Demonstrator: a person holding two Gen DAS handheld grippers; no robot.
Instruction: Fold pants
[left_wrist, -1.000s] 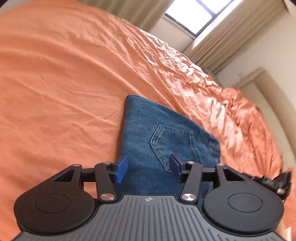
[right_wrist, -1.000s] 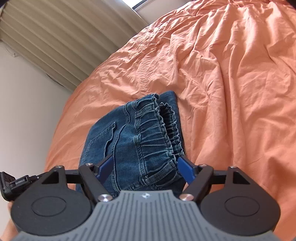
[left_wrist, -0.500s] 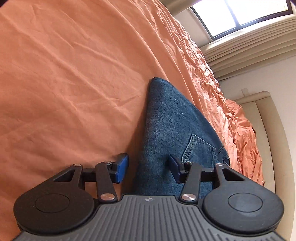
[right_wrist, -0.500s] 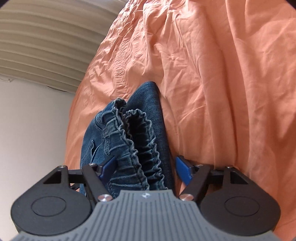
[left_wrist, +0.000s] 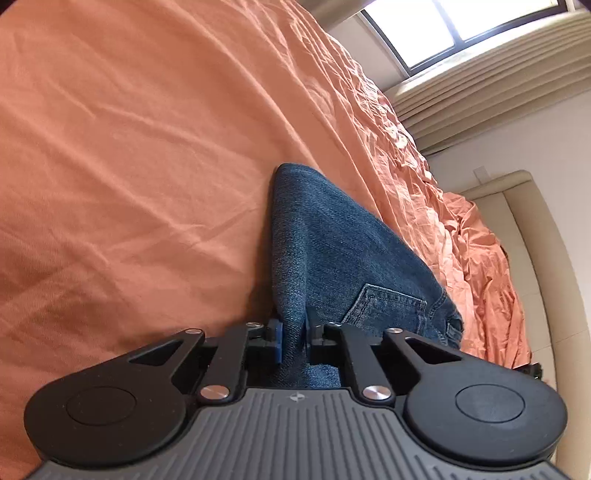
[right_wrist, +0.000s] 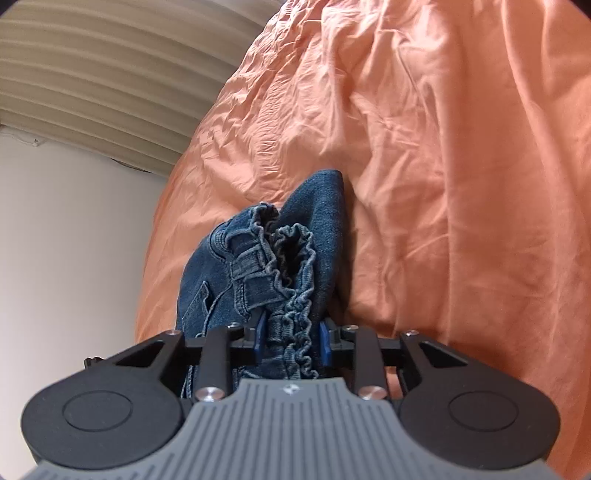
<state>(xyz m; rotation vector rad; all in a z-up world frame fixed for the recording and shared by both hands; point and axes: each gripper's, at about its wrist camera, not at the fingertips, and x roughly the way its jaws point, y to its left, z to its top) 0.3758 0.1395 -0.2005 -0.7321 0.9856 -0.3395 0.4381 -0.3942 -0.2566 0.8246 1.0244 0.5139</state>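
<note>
Folded blue denim pants (left_wrist: 332, 258) lying on orange bedsheet (left_wrist: 129, 166), near the sheet's edge by the cream wall (right_wrist: 74, 240).

Left gripper (left_wrist: 291, 341) pinched on the folded edge of the pants: blue pads (left_wrist: 276, 339) pressed against a thin ridge of denim, cloth rising between the jaws. Back pocket (left_wrist: 384, 310) just right of the grip, facing up. Far corner of the fold pointing away toward the window (left_wrist: 461, 26) and beige curtain (left_wrist: 480, 88). Padded headboard (left_wrist: 535, 258) at right, beyond the rumpled sheet.

Right gripper (right_wrist: 291, 338) at the waistband end: jaws closing, gathered elastic waistband (right_wrist: 295, 280) bunched between the blue pads (right_wrist: 324, 341), both pads touching denim. Probably a firm grip already, but hard to judge from this angle how tight. Belt loop and seam just left of the gather; waistband mouth gaping slightly above the jaws.

Both grippers tilted down onto the bed, pants between them, each holding one end of the near edge. Small piece of the left gripper visible at lower left of the right view, partly hidden.
</note>
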